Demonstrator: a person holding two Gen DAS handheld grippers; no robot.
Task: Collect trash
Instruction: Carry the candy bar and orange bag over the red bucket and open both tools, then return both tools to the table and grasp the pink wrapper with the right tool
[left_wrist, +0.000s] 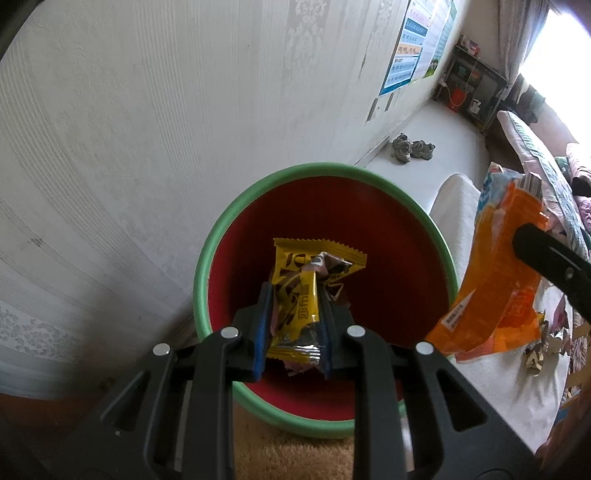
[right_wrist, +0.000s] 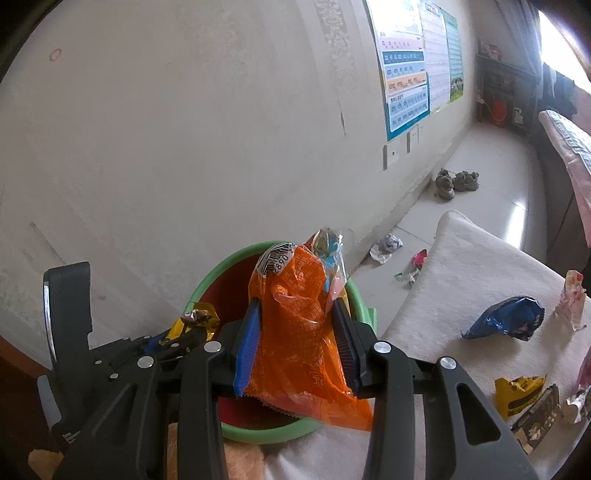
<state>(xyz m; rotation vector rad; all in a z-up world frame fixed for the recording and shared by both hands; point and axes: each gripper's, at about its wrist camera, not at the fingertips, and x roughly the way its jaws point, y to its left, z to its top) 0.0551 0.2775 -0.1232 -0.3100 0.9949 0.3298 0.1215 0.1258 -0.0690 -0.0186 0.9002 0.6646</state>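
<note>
My left gripper (left_wrist: 293, 314) is shut on a yellow and brown snack wrapper (left_wrist: 299, 295) and holds it over the open red bin with a green rim (left_wrist: 207, 258). My right gripper (right_wrist: 295, 332) is shut on an orange plastic wrapper (right_wrist: 295, 332) just at the bin's right side, above its rim (right_wrist: 266, 435). The orange wrapper also shows in the left wrist view (left_wrist: 491, 295), beside the bin. The left gripper and its yellow wrapper (right_wrist: 195, 321) show at the left of the right wrist view.
More trash lies on the white cloth (right_wrist: 461, 266): a blue packet (right_wrist: 506, 321), a yellow wrapper (right_wrist: 517, 395), a pink-patterned one (right_wrist: 572, 299). Crumpled wrappers (right_wrist: 388, 245) lie on the floor by the wall. Shoes (right_wrist: 456, 182) stand further back. A tan rug (left_wrist: 291, 461) lies below the bin.
</note>
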